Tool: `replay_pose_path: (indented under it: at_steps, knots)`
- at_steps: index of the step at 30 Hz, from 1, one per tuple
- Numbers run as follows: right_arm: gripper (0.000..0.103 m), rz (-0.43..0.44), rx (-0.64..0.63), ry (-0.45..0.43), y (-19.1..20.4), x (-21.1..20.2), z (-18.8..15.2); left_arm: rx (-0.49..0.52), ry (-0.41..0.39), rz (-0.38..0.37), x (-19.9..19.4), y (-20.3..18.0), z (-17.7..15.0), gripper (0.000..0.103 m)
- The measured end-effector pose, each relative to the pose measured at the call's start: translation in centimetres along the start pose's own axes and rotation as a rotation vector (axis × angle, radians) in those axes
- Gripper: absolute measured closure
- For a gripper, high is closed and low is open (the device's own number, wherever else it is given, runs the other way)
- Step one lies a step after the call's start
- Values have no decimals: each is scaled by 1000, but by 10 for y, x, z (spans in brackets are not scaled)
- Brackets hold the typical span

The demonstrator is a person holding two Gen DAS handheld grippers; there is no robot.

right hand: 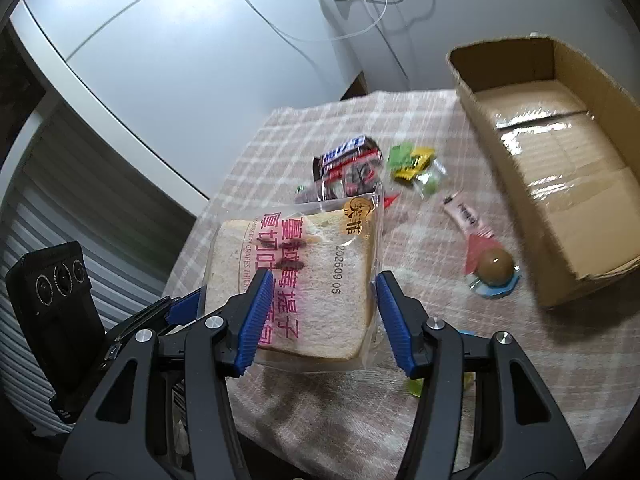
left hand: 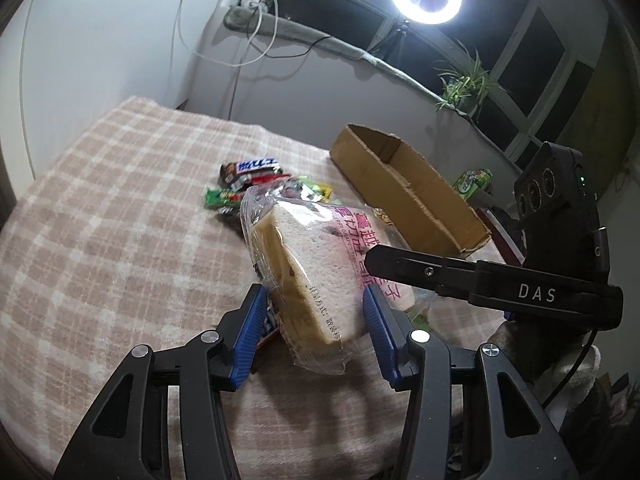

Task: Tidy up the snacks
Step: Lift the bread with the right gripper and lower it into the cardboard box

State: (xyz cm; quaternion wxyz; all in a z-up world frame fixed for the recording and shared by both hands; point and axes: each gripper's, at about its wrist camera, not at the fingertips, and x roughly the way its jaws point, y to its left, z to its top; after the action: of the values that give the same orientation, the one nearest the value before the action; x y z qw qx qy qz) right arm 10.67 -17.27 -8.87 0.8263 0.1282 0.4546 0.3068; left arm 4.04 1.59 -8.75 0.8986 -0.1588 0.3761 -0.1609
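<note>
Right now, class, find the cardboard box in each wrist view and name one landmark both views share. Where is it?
Left wrist view: the cardboard box lies right of centre, beyond the bagged bread, seen side-on.
Right wrist view: the cardboard box fills the upper right, open top towards the camera, nothing inside.
Shared landmark: the blue-labelled chocolate bar on the checked cloth, left of the box.

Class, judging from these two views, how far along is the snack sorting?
Done: nothing; the cardboard box holds no snacks. In hand: the bagged bread, lifted between the left claw; right claw around it, closing. Left: candy bars and other snacks on the checked cloth.
</note>
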Motion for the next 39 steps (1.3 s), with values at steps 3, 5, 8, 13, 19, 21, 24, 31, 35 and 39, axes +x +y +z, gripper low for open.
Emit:
replay_pose_path:
  at_steps: [3, 5, 8, 13, 19, 21, 24, 31, 35, 39]
  knots:
    - [47, -7, -3, -26, 0, -12, 3, 16, -18, -4, -1, -7, 6, 54]
    - [47, -14, -3, -47, -1, -22, 6, 32, -34, -8, -2, -14, 11, 54]
    - [47, -25, -1, -82, -5, -37, 10, 55, -48, -18, 0, -24, 18, 54]
    - [47, -51, 12, -131, -19, -62, 18, 100, -69, -41, 5, -46, 30, 54]
    - [47, -85, 25, -179, -39, -88, 26, 160, -90, -71, 16, -76, 43, 54]
    - [47, -99, 31, -191, -46, -96, 29, 176, -93, -79, 21, -85, 46, 54]
    - [47, -126, 36, -204, -58, -104, 34, 195, -92, -94, 32, -98, 52, 54]
    - [47, -170, 60, -218, -94, -115, 44, 208, -66, -124, 62, -122, 63, 54]
    - [47, -198, 73, -211, -113, -112, 51, 219, -44, -126, 82, -134, 70, 54]
    - [47, -213, 92, -196, -132, -106, 55, 223, -13, -122, 100, -141, 72, 54]
